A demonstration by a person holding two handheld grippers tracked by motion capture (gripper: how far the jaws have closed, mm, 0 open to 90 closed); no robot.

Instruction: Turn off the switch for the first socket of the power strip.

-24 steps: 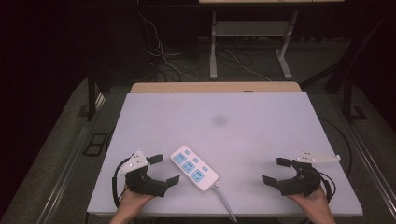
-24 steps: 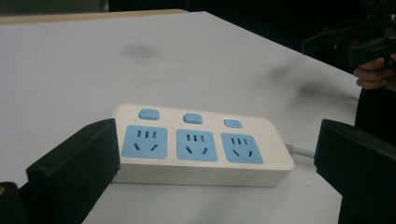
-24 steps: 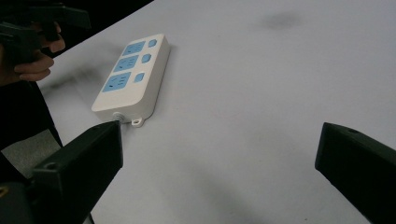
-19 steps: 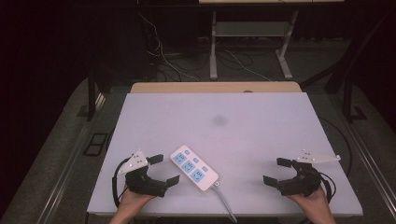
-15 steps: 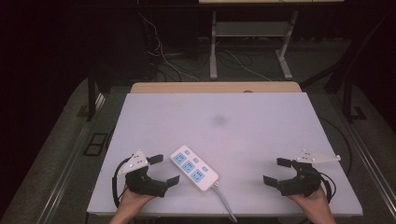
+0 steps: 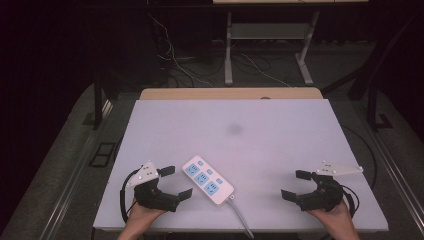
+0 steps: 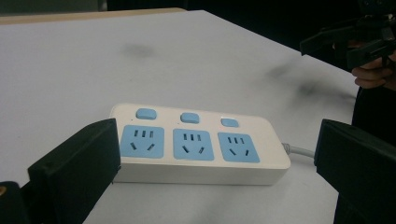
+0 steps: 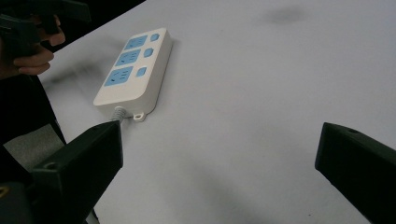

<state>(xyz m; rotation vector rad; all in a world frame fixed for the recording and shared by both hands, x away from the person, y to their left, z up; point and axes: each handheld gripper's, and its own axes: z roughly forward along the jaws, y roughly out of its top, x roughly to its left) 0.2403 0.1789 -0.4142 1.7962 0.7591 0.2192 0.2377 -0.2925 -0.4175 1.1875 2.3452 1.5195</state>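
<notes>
High view: the power strip (image 6: 208, 179) lies near the table's (image 6: 280, 140) front edge; my left gripper (image 6: 172, 182), jaws wide, rests just beside it, and my right gripper (image 6: 296, 184), likewise wide, well apart. Left gripper view: sockets face my jaws, probably readied for grasping. Right gripper view: the strip's cord (image 8: 117, 113) points toward me.

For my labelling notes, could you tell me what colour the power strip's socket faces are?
Light blue, on the white power strip; clearest in the left gripper view.
</notes>
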